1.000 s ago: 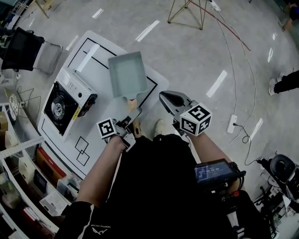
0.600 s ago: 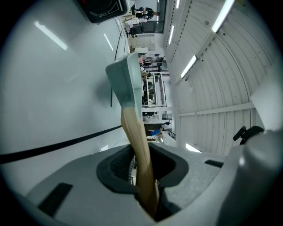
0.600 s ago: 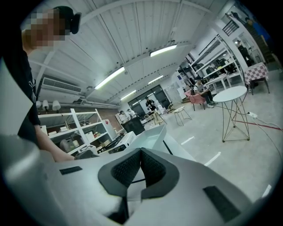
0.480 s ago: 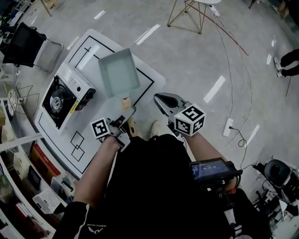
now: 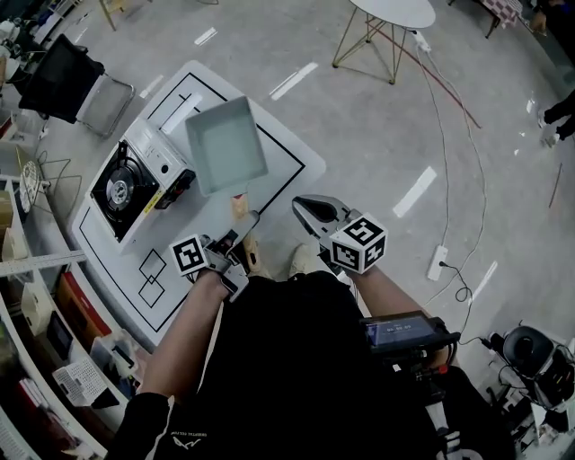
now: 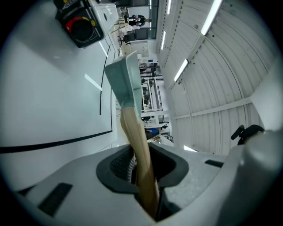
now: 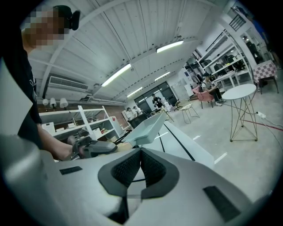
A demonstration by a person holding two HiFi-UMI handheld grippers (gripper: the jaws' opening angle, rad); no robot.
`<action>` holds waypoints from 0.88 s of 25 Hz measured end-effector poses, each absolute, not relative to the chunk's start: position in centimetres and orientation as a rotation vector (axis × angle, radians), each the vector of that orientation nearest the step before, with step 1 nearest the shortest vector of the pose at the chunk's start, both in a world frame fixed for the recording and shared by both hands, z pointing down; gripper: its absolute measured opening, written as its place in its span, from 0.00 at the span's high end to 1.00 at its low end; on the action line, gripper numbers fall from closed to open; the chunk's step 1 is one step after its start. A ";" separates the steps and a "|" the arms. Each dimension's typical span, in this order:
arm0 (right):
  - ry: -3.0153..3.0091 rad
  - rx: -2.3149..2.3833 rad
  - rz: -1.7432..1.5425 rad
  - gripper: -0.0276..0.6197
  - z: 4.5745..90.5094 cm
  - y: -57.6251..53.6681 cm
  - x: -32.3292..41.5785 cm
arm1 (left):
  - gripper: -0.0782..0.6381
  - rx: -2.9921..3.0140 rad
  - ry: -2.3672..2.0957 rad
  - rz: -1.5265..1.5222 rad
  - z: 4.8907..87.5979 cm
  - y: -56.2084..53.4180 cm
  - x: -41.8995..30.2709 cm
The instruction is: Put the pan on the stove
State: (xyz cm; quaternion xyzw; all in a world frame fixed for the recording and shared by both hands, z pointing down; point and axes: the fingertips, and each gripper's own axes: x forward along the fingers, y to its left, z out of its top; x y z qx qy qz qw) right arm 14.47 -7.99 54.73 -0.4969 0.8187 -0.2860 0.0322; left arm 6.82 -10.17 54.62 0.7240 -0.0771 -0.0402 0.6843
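A pale green square pan (image 5: pixel 225 145) with a wooden handle (image 5: pixel 239 205) hangs above the white table (image 5: pixel 301 162), just right of the portable gas stove (image 5: pixel 133 186). My left gripper (image 5: pixel 243 226) is shut on the wooden handle (image 6: pixel 138 150); in the left gripper view the pan (image 6: pixel 124 79) stands edge-on, with the stove's red knob (image 6: pixel 78 27) at the upper left. My right gripper (image 5: pixel 304 206) is shut and empty, off the table's near right edge. In the right gripper view the pan (image 7: pixel 150 126) floats ahead, with the left gripper (image 7: pixel 90 148) to its left.
The table carries black outlined rectangles (image 5: pixel 153 278). A folding chair (image 5: pixel 79 81) stands beyond the stove, and shelves (image 5: pixel 36 305) line the left. A round white table (image 5: pixel 393 13) and cables (image 5: pixel 449 108) are on the floor to the right.
The left gripper has lifted the pan a little and carried it toward the stove. The right gripper has slid sideways along the table's edge, still shut.
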 end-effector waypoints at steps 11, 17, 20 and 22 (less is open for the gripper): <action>2.559 -1.477 -0.881 0.92 54.3 -9.5 10.7 | 0.76 1.661 -0.208 -0.122 52.0 -12.2 3.8; 2.577 -1.457 -0.874 0.92 54.0 -10.8 8.2 | 0.76 1.671 -0.207 -0.138 51.3 -13.4 1.6; 2.590 -1.436 -0.881 0.92 54.0 -11.2 6.8 | 0.76 1.668 -0.214 -0.155 50.6 -14.0 0.7; 2.607 -1.421 -0.882 0.92 53.7 -11.4 5.9 | 0.75 1.675 -0.224 -0.170 50.1 -14.4 0.1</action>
